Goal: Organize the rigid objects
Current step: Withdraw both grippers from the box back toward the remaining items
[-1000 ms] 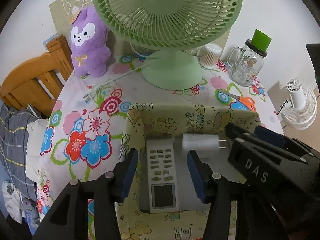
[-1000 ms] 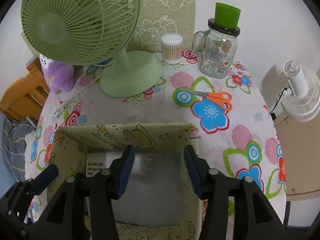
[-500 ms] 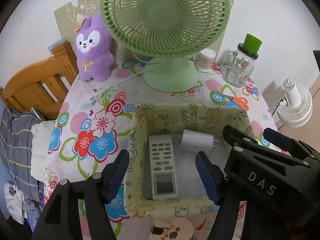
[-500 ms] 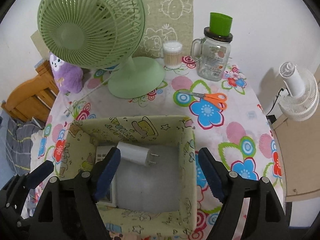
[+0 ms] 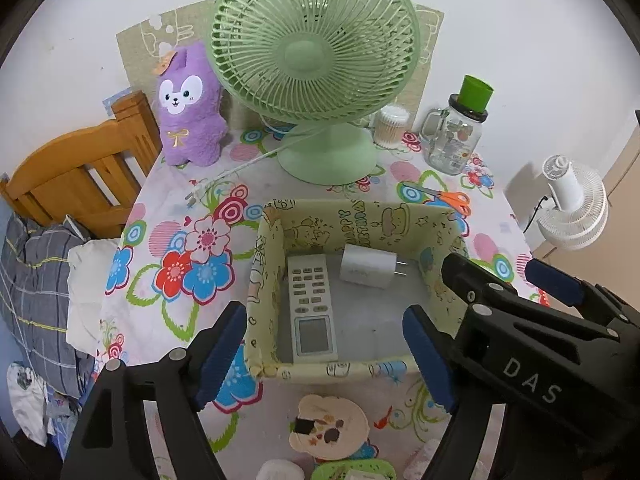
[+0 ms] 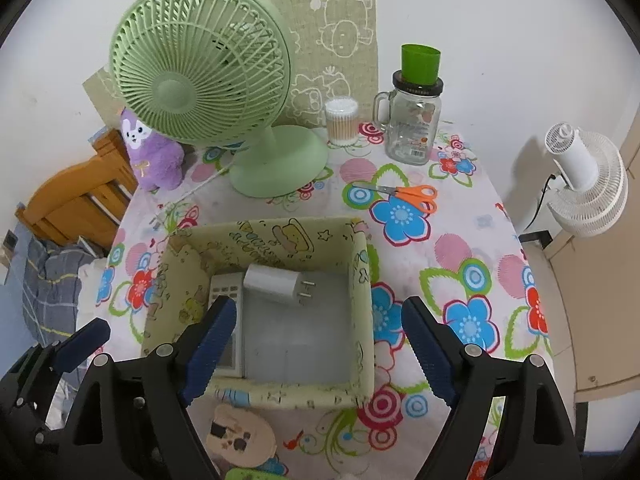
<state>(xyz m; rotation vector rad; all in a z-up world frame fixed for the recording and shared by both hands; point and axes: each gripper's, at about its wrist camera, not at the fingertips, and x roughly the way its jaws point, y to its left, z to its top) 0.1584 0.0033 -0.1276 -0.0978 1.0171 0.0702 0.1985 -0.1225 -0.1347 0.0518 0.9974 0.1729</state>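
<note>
The left gripper (image 5: 324,350) and right gripper (image 6: 318,350) have just been opening; both stand wide with nothing held. In the yellow box (image 5: 268,264), the remote (image 5: 312,308) lies left, the charger (image 5: 368,266) at the far side.

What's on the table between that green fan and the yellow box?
Nothing: between the green fan and the yellow box only flowered tablecloth shows in the right wrist view. The orange scissors lie off to the right.
</note>
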